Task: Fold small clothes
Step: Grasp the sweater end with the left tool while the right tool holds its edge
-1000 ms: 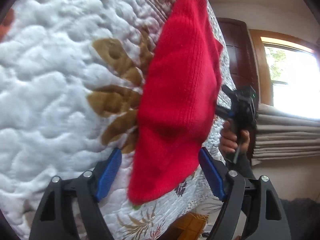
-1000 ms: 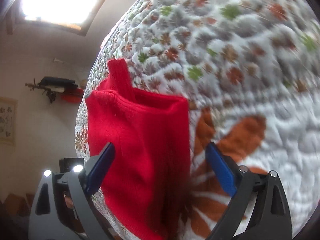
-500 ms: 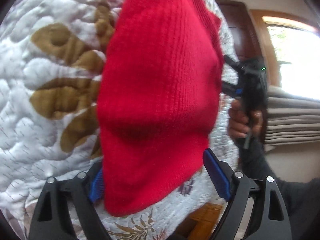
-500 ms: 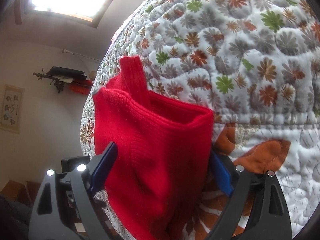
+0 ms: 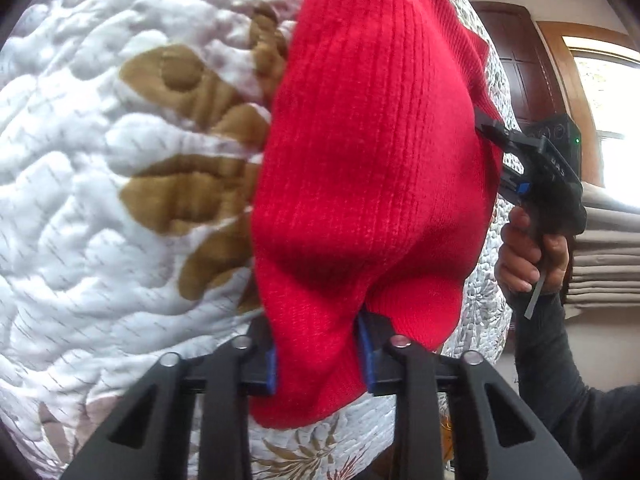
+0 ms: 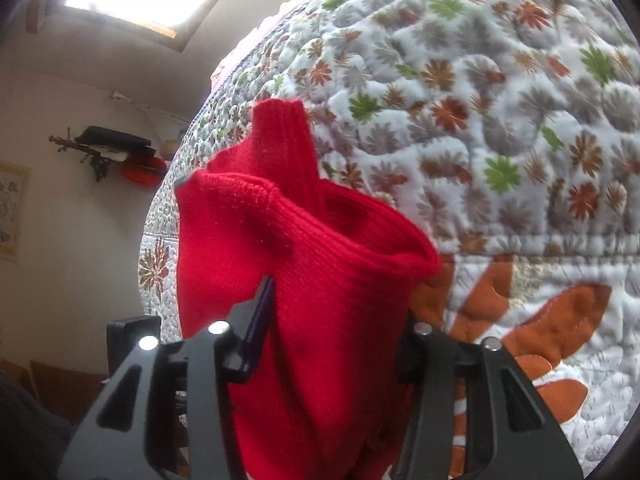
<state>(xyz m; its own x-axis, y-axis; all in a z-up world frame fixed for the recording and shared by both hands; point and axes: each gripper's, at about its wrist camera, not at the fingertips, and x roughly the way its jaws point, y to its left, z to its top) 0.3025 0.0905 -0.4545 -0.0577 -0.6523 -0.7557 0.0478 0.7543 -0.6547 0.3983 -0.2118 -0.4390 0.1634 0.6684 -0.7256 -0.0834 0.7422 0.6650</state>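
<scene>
A small red knit garment [image 5: 376, 184] lies on a quilted bedspread [image 5: 88, 208], its near end lifted. My left gripper [image 5: 320, 364] is shut on that near end, and the fabric bunches between the blue pads [image 5: 271, 372]. Across the garment, a hand [image 5: 524, 256] holds my right gripper [image 5: 490, 132], which bites the far edge. In the right wrist view the red garment [image 6: 320, 320] bulges up between the fingers of my right gripper [image 6: 332, 336], shut on a thick fold. A sleeve [image 6: 284, 140] sticks up behind it.
The flower-patterned quilt [image 6: 500, 120] fills most of both views and drops off at the bed edge [image 5: 480, 320]. Beyond it are a dark wooden door [image 5: 516, 64], a bright window [image 5: 612, 92], folded cloth [image 5: 608, 256] and a wall shelf [image 6: 108, 148].
Both grippers have moved in over the garment's ends and gone from open to shut on it. The fabric now bunches and lifts between each pair of fingers.
</scene>
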